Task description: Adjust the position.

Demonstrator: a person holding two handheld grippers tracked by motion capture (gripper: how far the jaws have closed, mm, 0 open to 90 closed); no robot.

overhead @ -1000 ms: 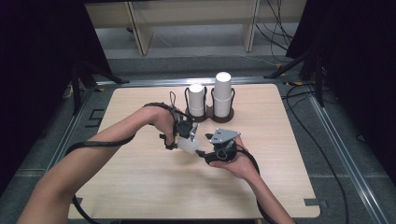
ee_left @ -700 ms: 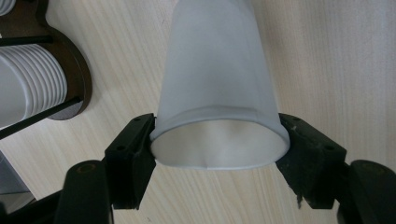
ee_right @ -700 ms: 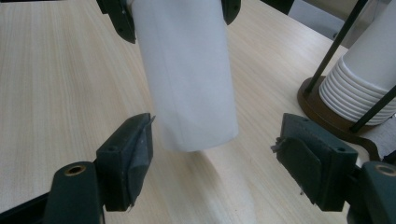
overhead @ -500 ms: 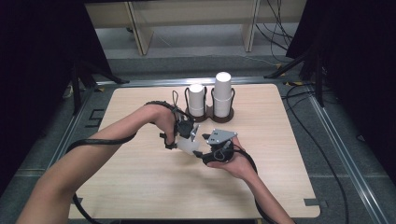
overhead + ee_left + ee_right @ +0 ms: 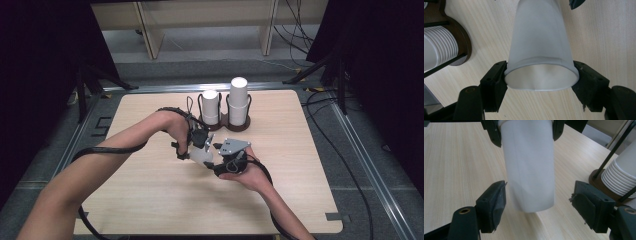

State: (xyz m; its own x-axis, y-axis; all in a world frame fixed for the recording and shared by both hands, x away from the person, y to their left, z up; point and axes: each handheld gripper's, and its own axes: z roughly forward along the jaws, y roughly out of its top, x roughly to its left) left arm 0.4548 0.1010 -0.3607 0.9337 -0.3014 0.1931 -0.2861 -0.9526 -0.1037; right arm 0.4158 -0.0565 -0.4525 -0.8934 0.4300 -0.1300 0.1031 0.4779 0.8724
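A white paper cup (image 5: 201, 156) lies on its side in the air over the middle of the table. My left gripper (image 5: 541, 82) is shut on it, one jaw at each side of its open rim. In the high view the left gripper (image 5: 199, 145) sits just left of the right one. My right gripper (image 5: 539, 205) is open, its jaws standing either side of the cup's (image 5: 529, 167) closed end without touching it. The cup's (image 5: 540, 42) body points away from the left gripper's camera. In the high view the right gripper (image 5: 220, 159) carries a grey plate on top.
A dark two-slot holder (image 5: 235, 125) stands at the back middle of the wooden table (image 5: 150, 200), with a short stack of white cups (image 5: 210, 106) and a taller stack (image 5: 238, 99). The stacked cups (image 5: 621, 177) lie to the right in the right gripper view.
The two grippers have drawn a little closer together around the cup. The right gripper has shifted slightly left toward the cup's closed end.
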